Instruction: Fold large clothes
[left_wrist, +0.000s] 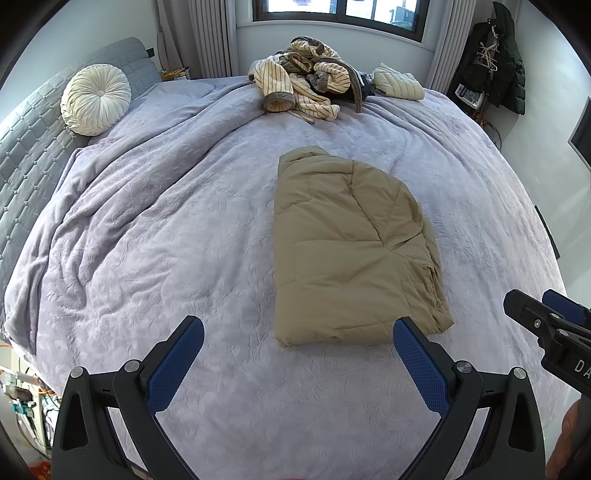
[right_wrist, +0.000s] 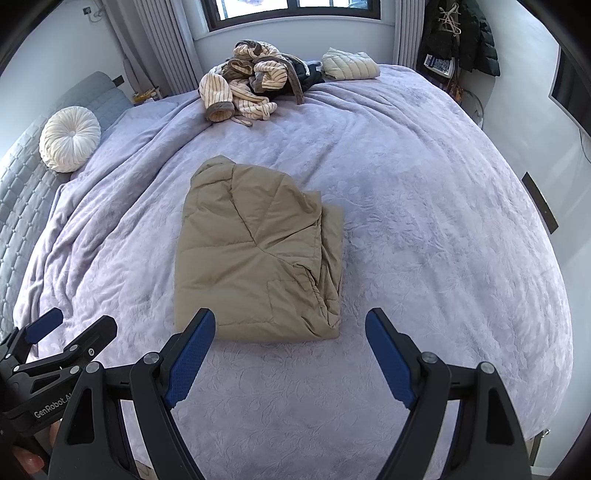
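Observation:
A tan quilted jacket lies folded into a compact rectangle in the middle of the lilac bedspread; it also shows in the right wrist view. My left gripper is open and empty, held above the bed just in front of the jacket's near edge. My right gripper is open and empty, also just in front of the near edge. The right gripper shows at the right edge of the left wrist view, and the left gripper shows at the lower left of the right wrist view.
A striped cream robe lies in a heap at the far side of the bed, beside a folded pale puffer garment. A round white cushion leans on the grey headboard. Dark coats hang at the far right.

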